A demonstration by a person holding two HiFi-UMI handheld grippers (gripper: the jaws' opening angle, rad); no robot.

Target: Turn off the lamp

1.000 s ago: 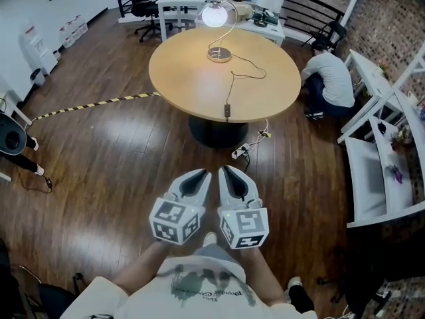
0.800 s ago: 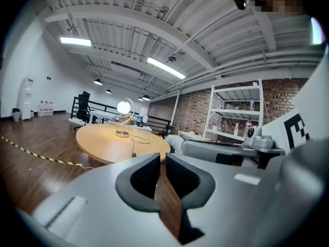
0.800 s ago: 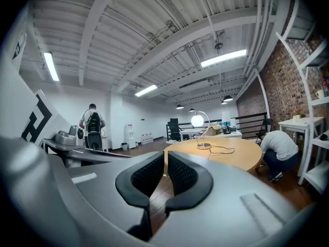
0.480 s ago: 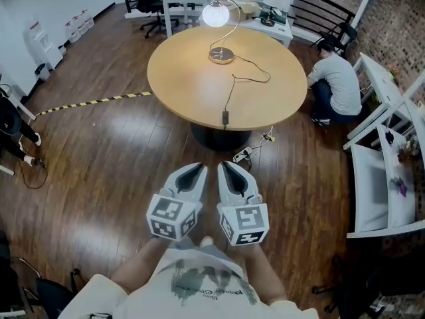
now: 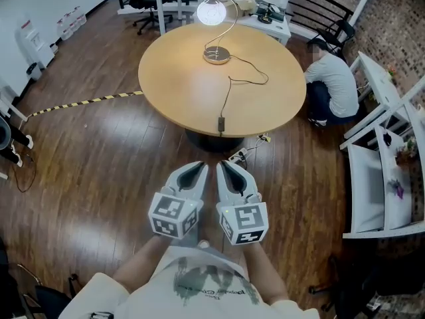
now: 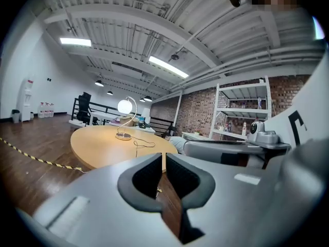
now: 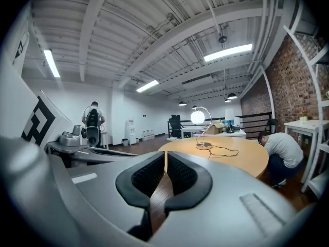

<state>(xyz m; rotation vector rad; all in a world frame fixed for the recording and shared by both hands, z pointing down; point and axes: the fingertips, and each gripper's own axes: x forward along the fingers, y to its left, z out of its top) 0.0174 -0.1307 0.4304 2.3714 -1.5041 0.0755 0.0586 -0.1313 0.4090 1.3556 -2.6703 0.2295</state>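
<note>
Task thing: the desk lamp with a glowing white globe on a curved chrome stem (image 5: pixel 212 12) stands on its round metal base (image 5: pixel 217 56) near the far edge of the round light-wood worktop (image 5: pixel 174 88), and it is lit.
Cord line: a thin dark cord (image 5: pixel 229 90) runs from the base across the worktop toward the near edge, roughly along the person's line of sight.
Likely switch: a small dark inline block on the cord (image 5: pixel 220 121) lies just inside the near edge. It is judged to be the switch, though it is too small to confirm.
Left gripper: the left gripper (image 5: pixel 194 173) is held close to the body over the dark wood floor (image 5: pixel 99 158), its jaws pressed together with nothing between them.
Right gripper: the right gripper (image 5: pixel 230 173) sits just beside it, likewise clenched and empty.
Key relation: lamp and cord block lie straight ahead, well apart from both grippers. The block lines up between them, perhaps slightly nearer the right one.
Open room: bare floor lies between the grippers and the near edge.
Things to avoid: a white power strip (image 5: pixel 238 155) lies on the floor by the pedestal, and a crouching person in a white shirt (image 5: pixel 330 77) is at the right edge.
</note>
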